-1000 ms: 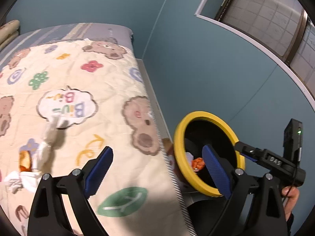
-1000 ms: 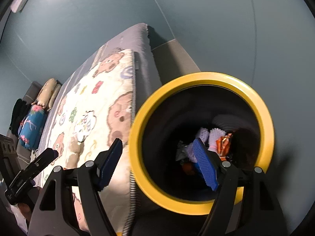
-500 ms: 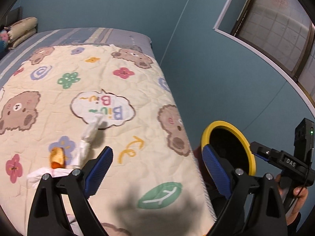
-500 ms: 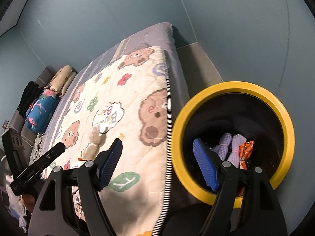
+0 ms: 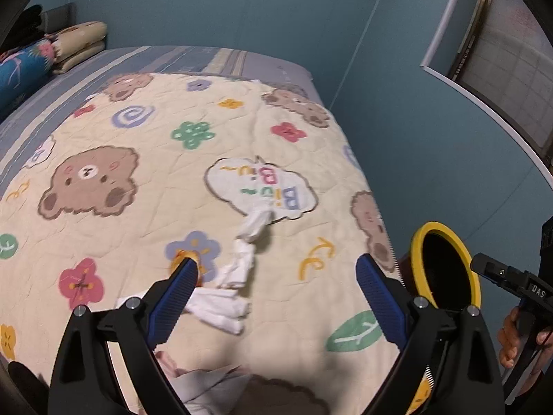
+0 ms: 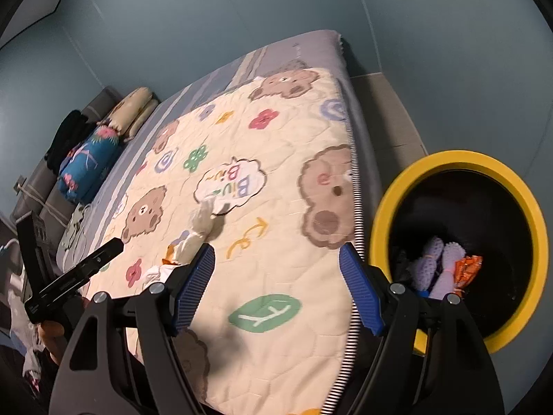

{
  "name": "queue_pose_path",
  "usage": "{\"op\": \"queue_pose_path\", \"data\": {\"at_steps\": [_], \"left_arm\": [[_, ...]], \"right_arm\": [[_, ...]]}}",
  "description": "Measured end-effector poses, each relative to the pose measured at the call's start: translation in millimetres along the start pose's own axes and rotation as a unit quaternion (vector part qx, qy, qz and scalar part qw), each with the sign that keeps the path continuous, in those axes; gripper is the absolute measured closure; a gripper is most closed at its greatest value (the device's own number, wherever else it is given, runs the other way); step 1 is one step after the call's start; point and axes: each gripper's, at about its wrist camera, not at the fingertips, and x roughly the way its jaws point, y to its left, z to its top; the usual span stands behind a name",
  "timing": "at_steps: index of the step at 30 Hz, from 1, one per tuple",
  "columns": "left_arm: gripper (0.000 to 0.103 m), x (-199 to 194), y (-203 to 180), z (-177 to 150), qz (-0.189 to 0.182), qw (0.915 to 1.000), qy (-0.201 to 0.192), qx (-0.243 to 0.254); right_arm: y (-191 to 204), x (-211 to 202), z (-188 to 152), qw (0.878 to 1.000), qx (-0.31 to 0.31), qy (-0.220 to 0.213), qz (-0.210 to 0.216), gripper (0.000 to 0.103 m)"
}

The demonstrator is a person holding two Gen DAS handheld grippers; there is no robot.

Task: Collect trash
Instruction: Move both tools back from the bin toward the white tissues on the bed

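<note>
Bedspread bears twisted white tissue lying lengthwise toward wall.

Quilted cloth blanket, glossy plastic bin

The orange scrap on the quilt is mostly hidden behind the left tool's blue pad. Grey cloth at the bottom edge is cut off and too blurred to identify. The bin's depths are dark. The left hand shows only partly.
</note>
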Motion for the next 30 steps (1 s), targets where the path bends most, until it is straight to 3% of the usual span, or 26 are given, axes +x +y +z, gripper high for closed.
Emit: {"op": "queue_pose_path", "data": {"at_steps": [12, 22, 30], "left_arm": [[0.014, -21.1, 33.8, -44.2, 0.005, 0.9996, 0.029, 0.002], [0.014, -21.6, 40.7, -86.5, 0.013, 0.9977, 0.063, 0.022], [0.014, -6.3, 46.4, -105.5, 0.028, 0.9958, 0.081, 0.034]], "right_arm": [[62.9, 47.4, -0.5, 0.998, -0.053, 0.036, 0.016, 0.032], [116.8, 115.8, 3.7, 0.993, -0.083, 0.086, 0.021, 0.031], [134.8, 178.3, -2.7, 0.987, -0.08, 0.135, 0.036, 0.032]]}}
